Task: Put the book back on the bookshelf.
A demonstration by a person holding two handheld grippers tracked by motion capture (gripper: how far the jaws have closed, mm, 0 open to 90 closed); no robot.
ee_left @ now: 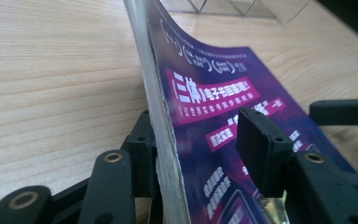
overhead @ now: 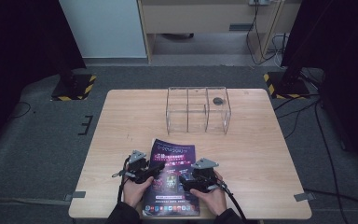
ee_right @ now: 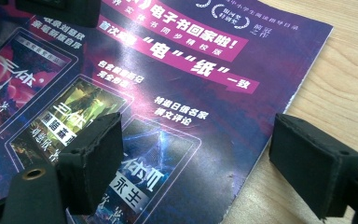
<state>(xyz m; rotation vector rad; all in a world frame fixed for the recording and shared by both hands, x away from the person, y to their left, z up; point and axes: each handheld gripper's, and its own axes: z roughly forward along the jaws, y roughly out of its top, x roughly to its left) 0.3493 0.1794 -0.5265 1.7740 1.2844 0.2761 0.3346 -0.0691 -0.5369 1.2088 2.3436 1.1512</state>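
The purple magazine (overhead: 172,175) lies at the bench's (overhead: 121,121) near edge, its left side curled up between the left hand-held gripper's (ee_left: 200,154) parted jaws, apparently for lifting, while the right hand-held gripper (ee_right: 200,163) hangs open straddling its right edge.

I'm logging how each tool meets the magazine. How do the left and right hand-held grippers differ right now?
The left hand-held gripper has its jaws astride the magazine's raised edge, one pad touching the pages; the right hand-held gripper hangs over the flat cover, touching nothing visible. The left's jaws have the lifted, curling side between them; the right's span the cover's edge and bare table. Both are open, with black padded jaws, near the magazine's near end.
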